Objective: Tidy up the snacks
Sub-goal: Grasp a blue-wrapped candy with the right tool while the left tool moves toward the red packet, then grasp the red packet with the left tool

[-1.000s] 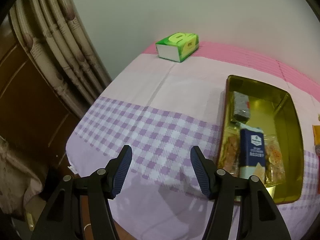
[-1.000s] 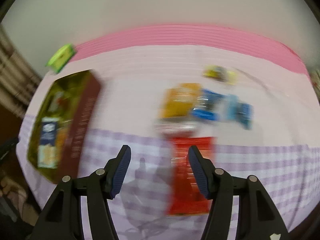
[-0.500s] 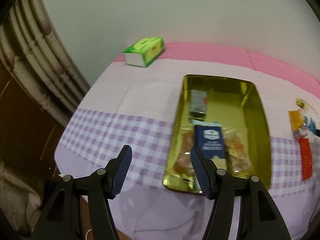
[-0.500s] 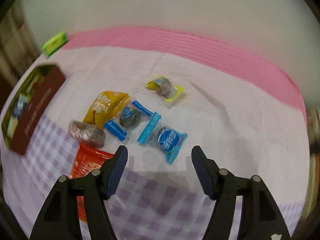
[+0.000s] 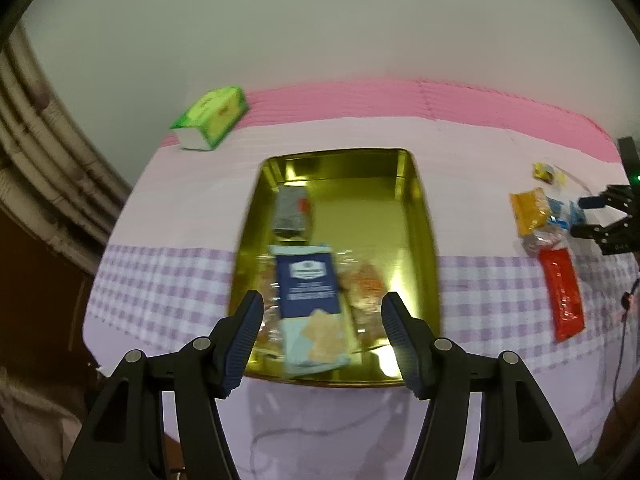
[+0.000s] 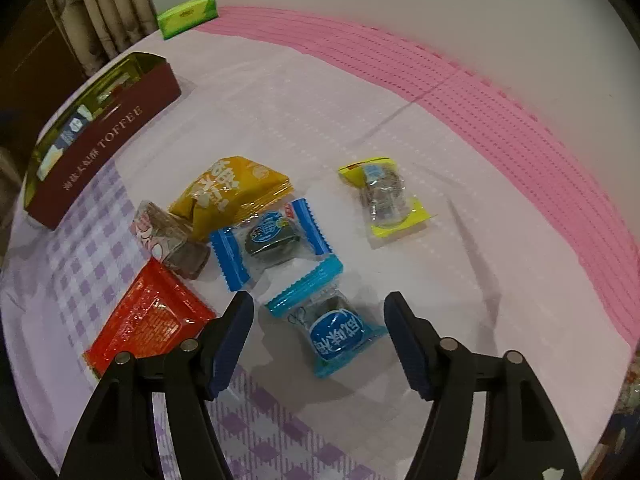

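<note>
A gold tin (image 5: 416, 184) holds a dark blue biscuit box (image 5: 308, 284), a grey packet (image 5: 292, 212) and clear-wrapped snacks. My left gripper (image 5: 322, 304) hovers open over the tin's near end, with nothing between its pads. Loose snacks lie on the cloth: a light-blue packet (image 6: 332, 328), a blue packet (image 6: 272, 236), a yellow bag (image 6: 228, 188), a brown clear-wrapped piece (image 6: 172, 240), a red packet (image 6: 148, 320) and a yellow-green packet (image 6: 384, 196). My right gripper (image 6: 319, 302) points down over the light-blue packet. Its jaws are closing, with the packet between them and untouched.
The tin's maroon side (image 6: 100, 148) reads TOFFEE and stands left of the snack pile. A green tissue box (image 5: 210, 118) sits at the back left by a curtain (image 6: 100, 12). A pink band (image 6: 460, 80) runs along the cloth's far edge, with a wall behind it.
The left gripper has swung right, from over the checked cloth to over the tin. The right gripper has rolled and come down from the red packet to straddle the light-blue packet.
</note>
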Available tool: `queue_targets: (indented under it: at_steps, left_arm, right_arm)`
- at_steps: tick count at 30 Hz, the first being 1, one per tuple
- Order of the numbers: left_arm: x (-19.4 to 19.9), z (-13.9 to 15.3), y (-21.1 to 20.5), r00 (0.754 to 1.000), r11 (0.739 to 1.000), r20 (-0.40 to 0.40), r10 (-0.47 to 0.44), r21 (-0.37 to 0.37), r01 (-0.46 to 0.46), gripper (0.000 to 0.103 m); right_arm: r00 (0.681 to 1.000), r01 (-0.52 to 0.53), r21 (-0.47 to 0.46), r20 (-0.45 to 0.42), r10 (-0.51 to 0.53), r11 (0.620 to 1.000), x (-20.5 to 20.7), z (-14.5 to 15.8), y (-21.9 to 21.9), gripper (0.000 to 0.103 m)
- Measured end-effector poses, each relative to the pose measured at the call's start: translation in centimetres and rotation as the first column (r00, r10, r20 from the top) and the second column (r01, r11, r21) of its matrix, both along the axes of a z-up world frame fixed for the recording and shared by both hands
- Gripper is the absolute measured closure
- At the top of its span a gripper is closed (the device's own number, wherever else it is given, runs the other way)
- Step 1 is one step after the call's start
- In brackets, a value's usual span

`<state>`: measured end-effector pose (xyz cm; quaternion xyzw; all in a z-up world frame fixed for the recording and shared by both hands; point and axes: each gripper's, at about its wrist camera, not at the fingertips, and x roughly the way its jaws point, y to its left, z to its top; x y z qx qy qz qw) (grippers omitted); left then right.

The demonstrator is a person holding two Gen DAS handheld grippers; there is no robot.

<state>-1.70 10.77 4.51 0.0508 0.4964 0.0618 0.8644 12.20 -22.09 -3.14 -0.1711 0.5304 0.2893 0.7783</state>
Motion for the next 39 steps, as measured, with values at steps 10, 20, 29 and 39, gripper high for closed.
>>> queue_targets:
  at_steps: [10,20,29,39]
  left_arm:
    - [2.1,-1.8,-6.0,0.992,0.993,-0.036,-0.118,-0.026,0.117,0.041]
    - [3.1,-3.4,-11.7,0.976,0.972,-0.045,-0.212,-0.111,0.206,0.041]
    - [3.2,-6.1,-17.3,0.956,0.941,-0.091,-0.28,-0.223,0.254,0.041]
    - [4.1,-8.3,-21.8,0.946,0.929,-0.139,-0.294,-0.275,0.249,0.041]
  right_arm:
    - [0.989,0.143,0.14,0.006,-0.145,0.98,-2.6,-0.9,-1.3,0.066]
    - [0.928,0.35,0.231,0.049,-0.37,0.908,-4.5,-1.1,-2.1,0.075]
    - [0.818,0.536,0.211,0.112,-0.565,0.818,-6.7,-1.0,-6.5,0.077]
    - [0.744,0.617,0.201,0.165,-0.647,0.761,-7.3,-1.3,-8.5,0.077]
